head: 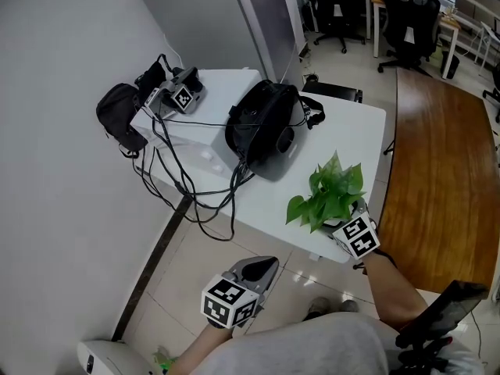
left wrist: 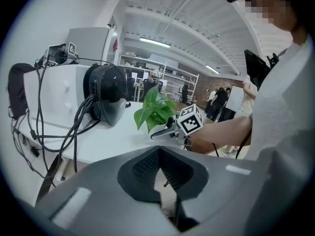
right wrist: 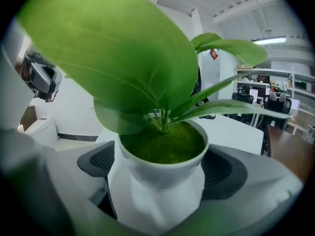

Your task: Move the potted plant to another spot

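Two grippers in shot. Right gripper is at the near right corner of the white table, jaws spread wide on either side of the potted plant. Its own view shows the white pot sitting between the two dark pads; the pads look clear of the pot wall, not squeezing. Pot stands upright on the tabletop near the front edge, leaves spreading over the jaws. Left gripper is held low, off the table's front edge over the tiled floor, jaw tips closed together with nothing between them. Farther back on the table is a black headset, with black cables trailing off the left edge.
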A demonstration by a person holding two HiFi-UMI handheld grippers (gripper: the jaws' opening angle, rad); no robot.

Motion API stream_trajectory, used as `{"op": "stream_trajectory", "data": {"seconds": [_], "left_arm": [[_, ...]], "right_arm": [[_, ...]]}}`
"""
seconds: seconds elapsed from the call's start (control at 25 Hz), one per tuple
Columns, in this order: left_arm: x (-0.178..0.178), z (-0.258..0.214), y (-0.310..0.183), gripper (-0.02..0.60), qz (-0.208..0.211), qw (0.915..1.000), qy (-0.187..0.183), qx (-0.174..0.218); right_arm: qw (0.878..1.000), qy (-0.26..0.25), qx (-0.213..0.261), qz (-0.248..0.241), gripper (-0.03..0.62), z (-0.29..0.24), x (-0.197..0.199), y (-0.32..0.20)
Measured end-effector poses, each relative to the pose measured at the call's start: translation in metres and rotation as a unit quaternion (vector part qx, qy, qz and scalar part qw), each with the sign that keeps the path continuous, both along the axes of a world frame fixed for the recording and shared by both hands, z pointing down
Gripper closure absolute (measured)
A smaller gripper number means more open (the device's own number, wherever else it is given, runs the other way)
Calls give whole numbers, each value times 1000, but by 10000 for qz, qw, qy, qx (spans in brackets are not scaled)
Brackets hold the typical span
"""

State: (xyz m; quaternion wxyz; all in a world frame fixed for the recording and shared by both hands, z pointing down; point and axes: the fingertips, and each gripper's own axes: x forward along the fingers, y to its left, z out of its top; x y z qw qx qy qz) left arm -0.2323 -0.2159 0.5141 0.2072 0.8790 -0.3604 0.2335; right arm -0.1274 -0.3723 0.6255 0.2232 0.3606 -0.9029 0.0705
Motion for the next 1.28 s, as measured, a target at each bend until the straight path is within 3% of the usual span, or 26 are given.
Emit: {"op": "stream_trajectory", "data": {"seconds": [0.2, 0.88, 1.28], "left_arm": [[2, -1, -3, 595, 48, 10000, -21, 26], [0, 4, -5, 595, 171, 9998, -86, 20], [41, -2, -15, 595, 670, 9977, -79, 95]], "right_arm": [[9999, -3, 83, 130, 129, -1, 4, -6], [9994, -129, 86, 315, 128, -1, 10, -5], [9964, -200, 149, 810, 128, -14, 62, 0]]}}
